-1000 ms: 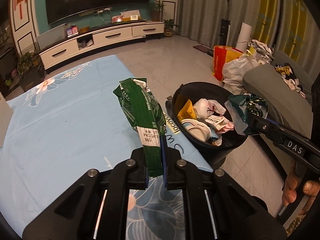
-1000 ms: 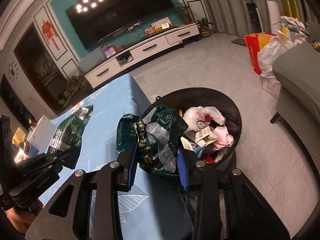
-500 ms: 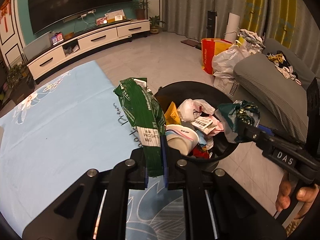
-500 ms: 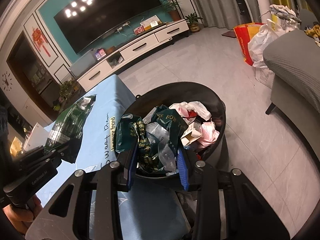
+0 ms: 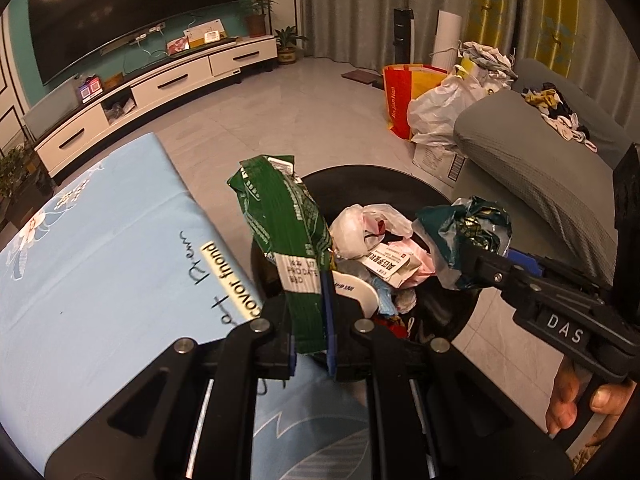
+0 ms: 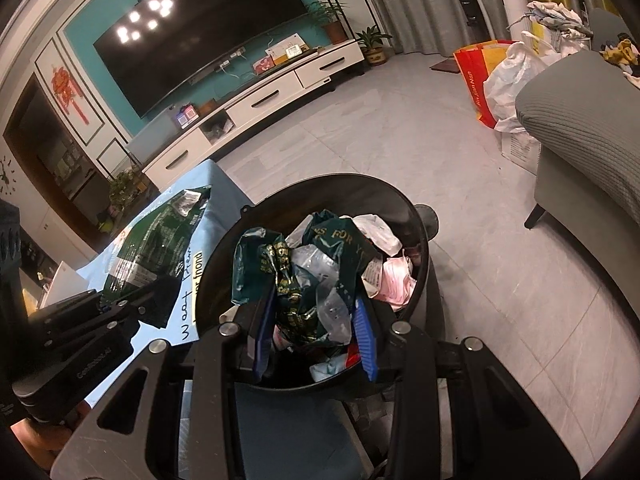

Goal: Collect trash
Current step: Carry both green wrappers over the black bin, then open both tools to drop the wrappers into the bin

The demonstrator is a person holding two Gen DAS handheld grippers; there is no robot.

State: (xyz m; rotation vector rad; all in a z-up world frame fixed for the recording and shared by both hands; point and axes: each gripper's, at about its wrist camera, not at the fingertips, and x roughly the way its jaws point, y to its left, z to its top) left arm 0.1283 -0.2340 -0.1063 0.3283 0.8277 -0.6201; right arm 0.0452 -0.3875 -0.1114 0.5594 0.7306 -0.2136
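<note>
Green snack wrapper [image 5: 288,240] clamped in left gripper [image 5: 310,354] beside black trash bin [image 6: 320,184]; crumpled dark-teal wrapper [image 6: 308,280] clamped in right gripper [image 6: 316,340] above bin.

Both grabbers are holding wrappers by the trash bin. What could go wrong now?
The bin already looks heaped, so the crumpled dark green wrapper in the right gripper might roll off the pile. The flat green packet in the left gripper hangs near the rim beside the blue tablecloth, so it might land outside.

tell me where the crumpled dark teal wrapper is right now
The crumpled dark teal wrapper is pinched in the right gripper, held directly over the open black trash bin, beside the table's blue cloth.
</note>
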